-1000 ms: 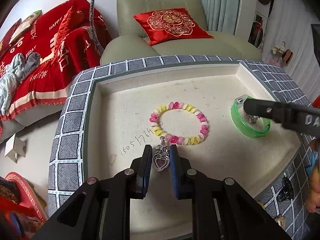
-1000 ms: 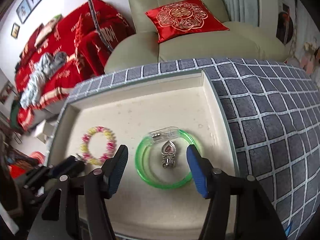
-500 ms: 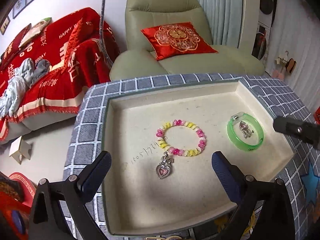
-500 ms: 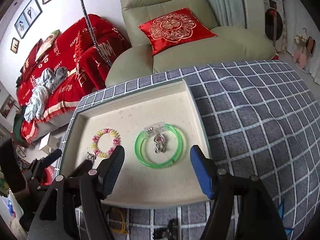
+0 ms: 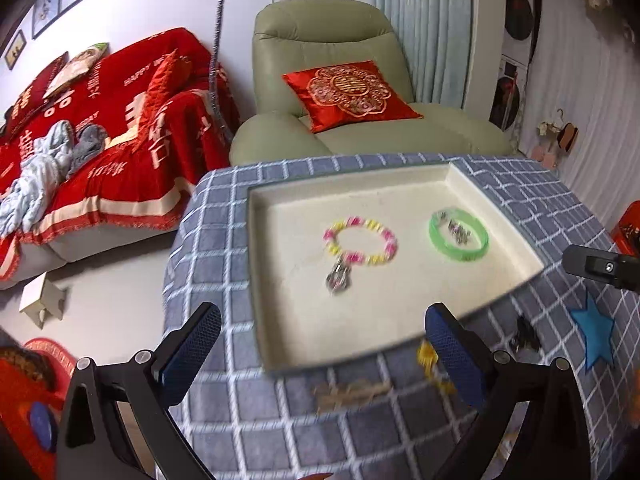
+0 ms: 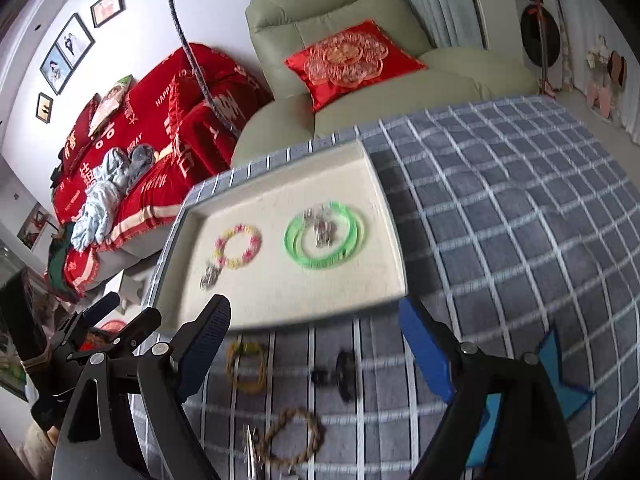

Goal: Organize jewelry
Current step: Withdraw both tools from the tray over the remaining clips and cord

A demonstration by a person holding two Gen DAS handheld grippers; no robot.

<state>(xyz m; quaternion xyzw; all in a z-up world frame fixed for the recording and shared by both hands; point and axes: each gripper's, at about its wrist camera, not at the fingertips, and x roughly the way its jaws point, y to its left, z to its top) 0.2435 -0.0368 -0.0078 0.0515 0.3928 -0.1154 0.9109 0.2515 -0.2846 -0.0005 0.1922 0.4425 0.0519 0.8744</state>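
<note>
I am holding the left tongs (image 5: 320, 352) wide apart and empty, opening the empty right tongs (image 6: 316, 340), and lining up squarely over the loose brown bracelet (image 6: 290, 436) lying on the desk (image 6: 500, 220) short of the tray (image 6: 384, 200).

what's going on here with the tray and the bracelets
A person with a gripper in each hand is sorting jewelry. The cream tray already holds a pink-and-yellow bead bracelet and a green bangle. The left gripper is open and empty; the right gripper is opening, empty, above a yellow bracelet, black piece and brown braided bracelet outside the tray.
</note>
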